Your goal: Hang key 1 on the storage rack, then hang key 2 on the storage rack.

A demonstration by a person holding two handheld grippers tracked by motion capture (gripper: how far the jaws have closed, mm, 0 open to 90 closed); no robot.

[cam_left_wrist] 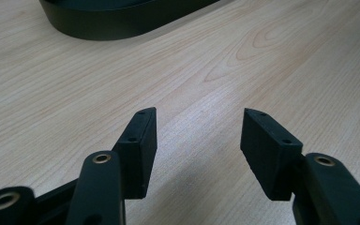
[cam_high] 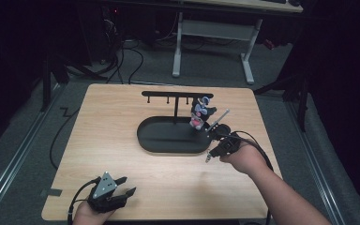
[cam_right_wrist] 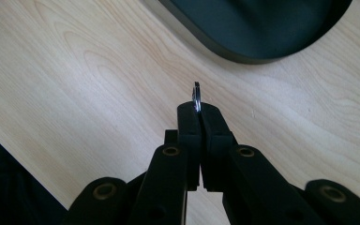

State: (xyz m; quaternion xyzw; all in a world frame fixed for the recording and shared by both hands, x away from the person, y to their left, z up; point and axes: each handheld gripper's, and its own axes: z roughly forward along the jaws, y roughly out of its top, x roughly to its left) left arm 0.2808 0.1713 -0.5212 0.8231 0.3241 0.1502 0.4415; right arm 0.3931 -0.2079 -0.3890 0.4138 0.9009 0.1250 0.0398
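At the near edge of the pale wooden table (cam_high: 122, 140), the left gripper (cam_high: 122, 186) rests low in the person's left hand (cam_high: 88, 214), its two black jaws spread wide with only bare wood grain between them (a grey three-cornered plate sits on its top). Farther in and to the right, the right hand (cam_high: 246, 158) holds the right gripper (cam_right_wrist: 197, 108), whose jaws are pressed together on a thin metal ring (cam_right_wrist: 197, 96) seen edge-on, poking up just past the tips. In the high view this gripper sits just beside the near right rim of the black oval tray (cam_high: 145, 136). From the tray rises a black T-shaped rack with small pegs (cam_high: 176, 94). A small purple, white and pink toy figure (cam_high: 199, 113) hangs at the rack's right end, over the tray. Beyond the table stand white desk legs (cam_high: 177, 47) and tangled floor cables (cam_high: 122, 56).
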